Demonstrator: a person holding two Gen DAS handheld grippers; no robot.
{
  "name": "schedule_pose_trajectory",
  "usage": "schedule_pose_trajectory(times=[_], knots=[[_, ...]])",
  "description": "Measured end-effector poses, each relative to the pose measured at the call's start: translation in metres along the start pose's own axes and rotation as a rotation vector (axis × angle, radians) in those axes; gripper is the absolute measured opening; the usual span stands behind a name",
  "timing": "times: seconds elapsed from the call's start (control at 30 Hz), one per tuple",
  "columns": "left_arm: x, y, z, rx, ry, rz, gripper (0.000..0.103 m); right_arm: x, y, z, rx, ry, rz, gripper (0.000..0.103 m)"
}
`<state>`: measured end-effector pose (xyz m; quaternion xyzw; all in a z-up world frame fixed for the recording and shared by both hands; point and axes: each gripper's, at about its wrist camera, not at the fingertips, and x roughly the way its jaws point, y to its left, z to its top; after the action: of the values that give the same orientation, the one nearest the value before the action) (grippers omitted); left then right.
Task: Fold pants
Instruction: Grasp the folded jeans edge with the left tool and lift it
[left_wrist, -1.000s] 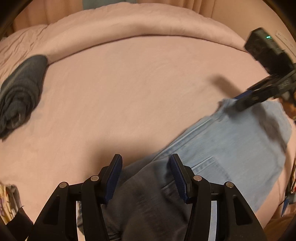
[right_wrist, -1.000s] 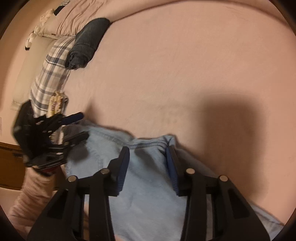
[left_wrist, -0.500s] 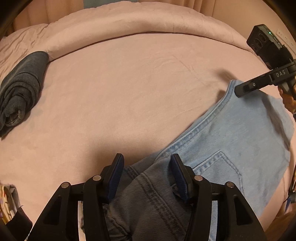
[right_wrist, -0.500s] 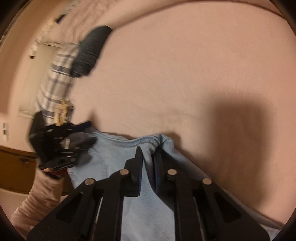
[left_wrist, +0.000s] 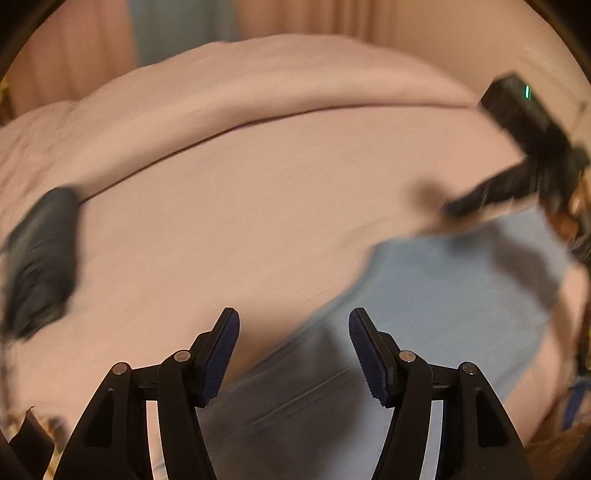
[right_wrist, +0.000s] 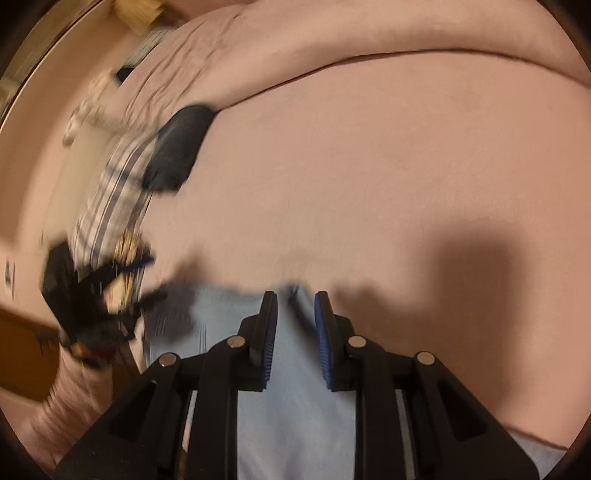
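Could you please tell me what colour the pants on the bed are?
Light blue denim pants; clearest in the right wrist view.

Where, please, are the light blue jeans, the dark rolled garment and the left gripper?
light blue jeans (left_wrist: 461, 295), left wrist view, on the flat denim panel.
dark rolled garment (right_wrist: 181, 147), right wrist view, on its middle.
left gripper (left_wrist: 294, 350), left wrist view, between its open fingertips.

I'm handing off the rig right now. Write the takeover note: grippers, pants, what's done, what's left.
Left gripper: open, above the jeans, holding nothing.
Right gripper: open over the jeans' far edge, no grip visible.
Jeans lie flat on the pink bed; both views are motion-blurred.
A dark folded garment sits apart on the bed.
Done: jeans laid out, as far as can be seen.
Left: regrasp an end, fold over, likely repeat.
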<state>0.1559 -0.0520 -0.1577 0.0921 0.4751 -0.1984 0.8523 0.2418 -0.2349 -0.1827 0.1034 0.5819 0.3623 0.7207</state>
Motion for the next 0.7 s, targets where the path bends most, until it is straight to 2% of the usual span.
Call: schedule_pose_trajectory(times=[0.1,0.17,0.23,0.3,0.33,0.4,0.47,0.5,0.57,0.63,0.7], knots=[[0.027,-0.036,0.017,0.034,0.010,-0.123,0.064,0.000,0.015,-0.027,-0.081,0.034,0.015,0.019],[0.049,-0.059,0.024,0.071,0.027,-0.146,0.064,0.006,0.017,-0.040,-0.112,0.055,0.005,0.018],[0.076,-0.072,0.029,0.075,0.056,-0.132,0.064,0.018,0.006,-0.043,-0.096,0.068,-0.063,0.018],[0.107,-0.070,0.031,0.029,0.119,-0.036,0.064,0.027,-0.022,-0.037,-0.008,0.053,-0.124,0.011],[0.120,-0.065,0.029,-0.002,0.156,-0.034,0.065,0.031,-0.033,-0.035,0.041,0.043,-0.111,0.000],[0.117,-0.058,0.027,-0.030,0.127,-0.070,0.066,0.032,-0.059,-0.036,0.145,0.009,-0.045,0.000],[0.113,-0.057,0.026,-0.007,0.133,-0.046,0.066,0.021,-0.069,-0.042,0.184,-0.035,-0.006,0.000],[0.111,-0.057,0.025,-0.005,0.138,-0.017,0.066,0.013,-0.070,-0.045,0.174,-0.057,-0.018,0.000],[0.101,-0.059,0.025,-0.015,0.130,0.018,0.065,-0.014,-0.076,-0.054,0.184,-0.125,-0.088,0.010],[0.085,-0.070,0.021,0.005,0.094,-0.022,0.065,-0.041,-0.084,-0.065,0.203,-0.179,-0.123,0.011],[0.077,-0.093,0.021,0.035,0.061,-0.098,0.065,-0.060,-0.089,-0.079,0.199,-0.193,-0.144,0.013]])
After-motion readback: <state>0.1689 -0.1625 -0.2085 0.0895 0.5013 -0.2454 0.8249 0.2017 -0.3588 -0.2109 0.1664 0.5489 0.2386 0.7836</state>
